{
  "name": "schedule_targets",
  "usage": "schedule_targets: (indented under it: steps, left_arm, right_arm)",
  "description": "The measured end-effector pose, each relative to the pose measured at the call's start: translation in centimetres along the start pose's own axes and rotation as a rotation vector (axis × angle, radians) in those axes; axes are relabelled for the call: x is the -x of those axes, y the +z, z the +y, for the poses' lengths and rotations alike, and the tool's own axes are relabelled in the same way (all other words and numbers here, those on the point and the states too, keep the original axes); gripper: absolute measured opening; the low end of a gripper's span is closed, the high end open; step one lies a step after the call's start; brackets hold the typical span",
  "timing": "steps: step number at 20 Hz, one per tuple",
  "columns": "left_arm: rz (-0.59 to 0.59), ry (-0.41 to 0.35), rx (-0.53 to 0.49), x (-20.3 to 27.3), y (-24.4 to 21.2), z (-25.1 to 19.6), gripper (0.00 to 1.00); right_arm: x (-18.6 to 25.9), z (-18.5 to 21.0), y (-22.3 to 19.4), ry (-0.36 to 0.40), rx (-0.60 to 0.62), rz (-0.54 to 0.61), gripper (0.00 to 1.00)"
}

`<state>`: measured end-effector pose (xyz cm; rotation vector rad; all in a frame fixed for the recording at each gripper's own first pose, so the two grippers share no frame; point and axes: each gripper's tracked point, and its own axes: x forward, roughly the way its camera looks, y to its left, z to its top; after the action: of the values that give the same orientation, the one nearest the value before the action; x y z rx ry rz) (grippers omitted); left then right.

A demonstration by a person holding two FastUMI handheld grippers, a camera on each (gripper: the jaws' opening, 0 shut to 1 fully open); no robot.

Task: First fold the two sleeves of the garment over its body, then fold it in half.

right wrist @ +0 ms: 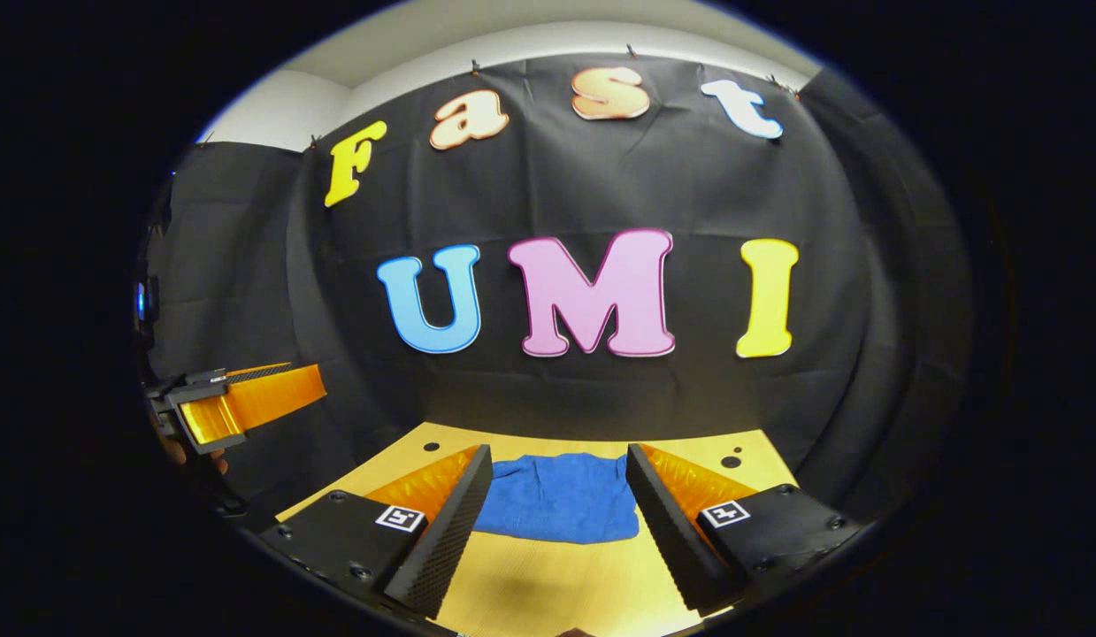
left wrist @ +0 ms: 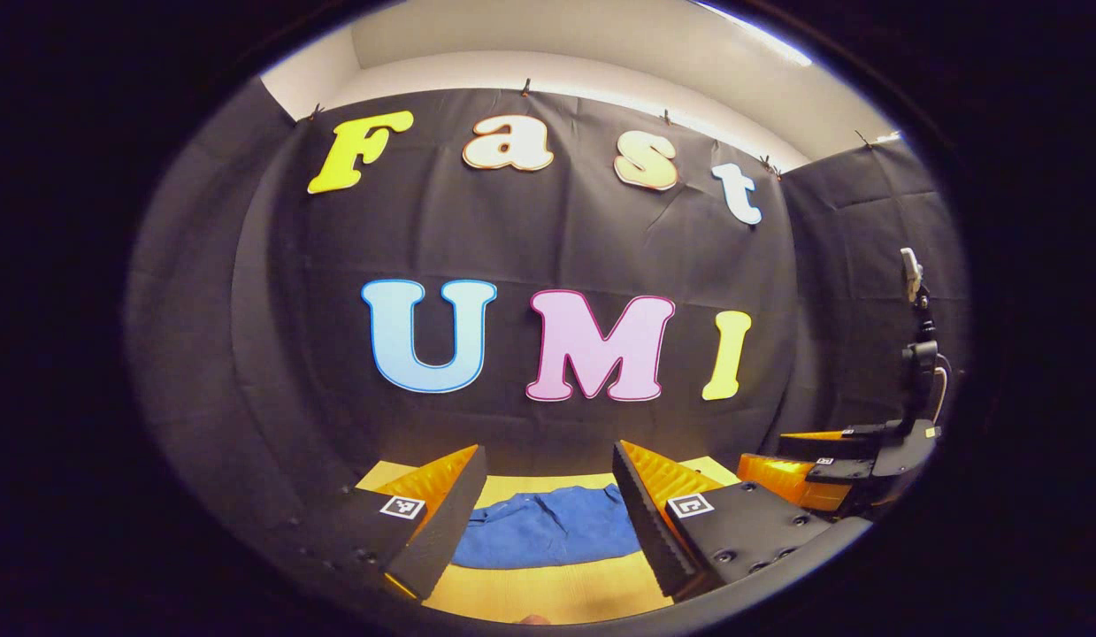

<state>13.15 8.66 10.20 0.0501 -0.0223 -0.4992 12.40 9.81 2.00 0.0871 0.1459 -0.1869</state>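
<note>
Both held above and short of the blue garment (left wrist: 548, 526) on the tabletop (right wrist: 548, 593). Left hand-held gripper (left wrist: 548, 518) and right hand-held gripper (right wrist: 556, 513): fingers apart, gripping nothing. Long axis probably crosswise; nearer hand unclear.

A small square black-and-white coded marker (left wrist: 401, 507) is borne on either side of the left gripper (left wrist: 548, 448), and like markers (right wrist: 400, 518) are carried on the right gripper (right wrist: 559, 449). No word, number or brand can be read on them.
</note>
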Motion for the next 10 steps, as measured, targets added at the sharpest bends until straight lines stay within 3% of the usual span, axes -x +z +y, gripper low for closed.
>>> schedule_targets:
  steps: [1, 2, 3, 8, 10]
  left_arm:
    - [-0.009, 0.019, -0.016, 0.9, 0.0, 0.0, 0.84]
    - [-0.004, 0.032, -0.02, 1.9, -0.3, -0.1, 0.8]
    - [0.007, 0.037, -0.004, 3.1, -0.9, -0.3, 0.84]
    - [0.034, 0.032, 0.119, 7.3, -3.5, -0.9, 0.8]
    - [-0.018, 0.043, 0.116, 9.1, -2.7, -0.8, 0.82]
  right_arm:
    - [1.6, 0.0, 0.4, -0.018, 0.014, -0.014, 0.96]
    - [3.0, 0.2, 0.6, -0.032, 0.027, -0.028, 0.96]
    - [4.3, 0.4, 1.1, -0.042, 0.037, -0.041, 0.96]
    - [10.0, 1.9, 1.4, -0.069, 0.054, -0.113, 0.97]
    - [11.7, 2.5, 1.5, -0.064, 0.06, -0.154, 0.97]
